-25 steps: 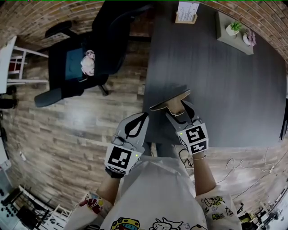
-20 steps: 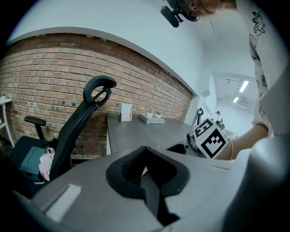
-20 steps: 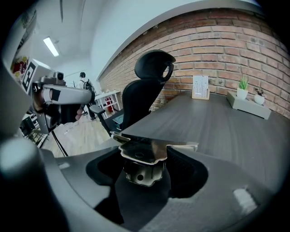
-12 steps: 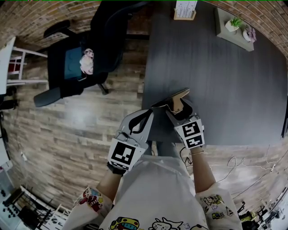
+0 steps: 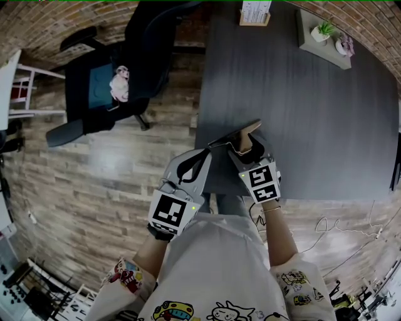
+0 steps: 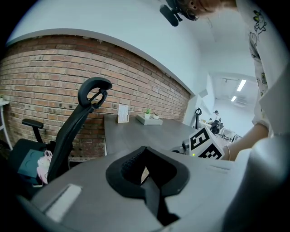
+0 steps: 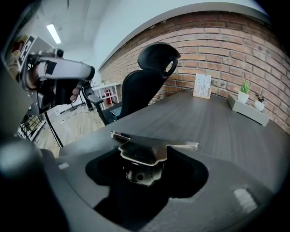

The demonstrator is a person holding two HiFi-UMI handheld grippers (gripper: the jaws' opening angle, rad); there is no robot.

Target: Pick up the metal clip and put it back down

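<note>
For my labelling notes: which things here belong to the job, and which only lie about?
Job: metal clip, right gripper with jaws closed on it, table.
Lying about: office chair, card stand, plant tray, left gripper (jaws shut, empty).

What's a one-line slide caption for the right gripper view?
Right tongs grip the metal clip; dark table, office chair and brick wall beyond.

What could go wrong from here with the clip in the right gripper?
1. The right gripper holds the metal clip close to the table's near corner. Set down there, it could slide off onto the wood floor.
2. The left gripper, shut and empty, sits close beside it, so a sideways move might bump the two together.
</note>
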